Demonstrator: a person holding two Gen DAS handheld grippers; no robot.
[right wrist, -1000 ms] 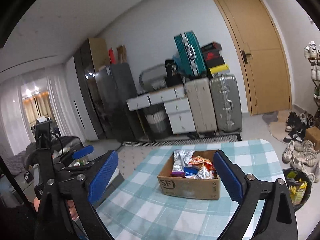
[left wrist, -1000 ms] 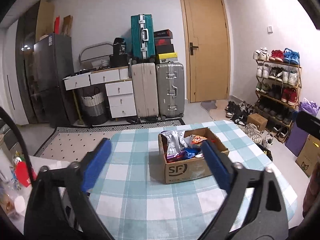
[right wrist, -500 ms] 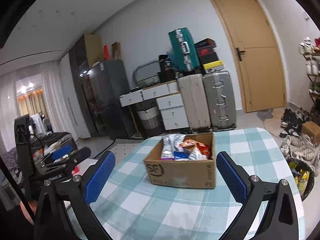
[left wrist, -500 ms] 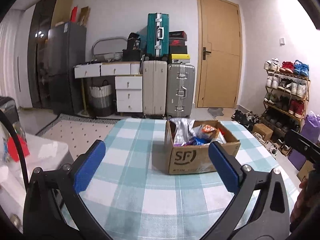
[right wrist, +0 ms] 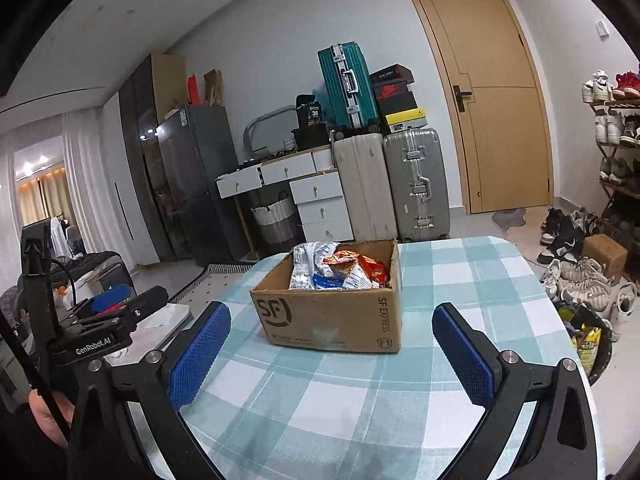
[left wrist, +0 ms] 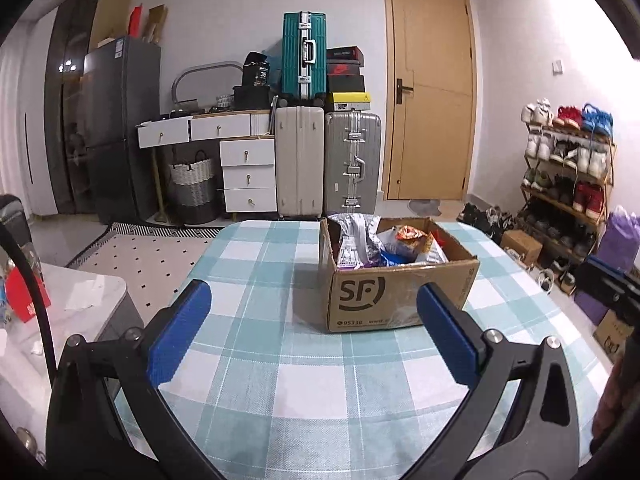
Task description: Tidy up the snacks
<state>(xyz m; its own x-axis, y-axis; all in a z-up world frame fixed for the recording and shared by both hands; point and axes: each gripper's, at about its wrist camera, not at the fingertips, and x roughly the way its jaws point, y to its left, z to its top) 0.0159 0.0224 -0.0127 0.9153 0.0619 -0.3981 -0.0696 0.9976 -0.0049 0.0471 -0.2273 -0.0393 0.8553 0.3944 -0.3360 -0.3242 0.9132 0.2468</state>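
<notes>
A brown cardboard SF box [left wrist: 396, 292] stands on the teal-checked table [left wrist: 280, 360], also in the right wrist view [right wrist: 332, 316]. It holds several snack bags [left wrist: 384, 244], silver, orange and blue [right wrist: 336, 270]. My left gripper [left wrist: 316, 336] is open and empty, low over the table just in front of the box. My right gripper [right wrist: 332, 352] is open and empty, in front of the box. The left gripper also shows at the left edge of the right wrist view [right wrist: 108, 316].
Suitcases [left wrist: 320, 168], white drawers [left wrist: 248, 172] and a fridge [left wrist: 116, 132] line the far wall beside a wooden door [left wrist: 428, 92]. A shoe rack [left wrist: 568, 176] stands right. A bin with rubbish [right wrist: 584, 340] sits off the table's right edge. A white side table [left wrist: 68, 300] stands left.
Both grippers have dropped lower and levelled toward the table, so the box sits higher and closer between the fingers. Both stay open. The box has not moved.
</notes>
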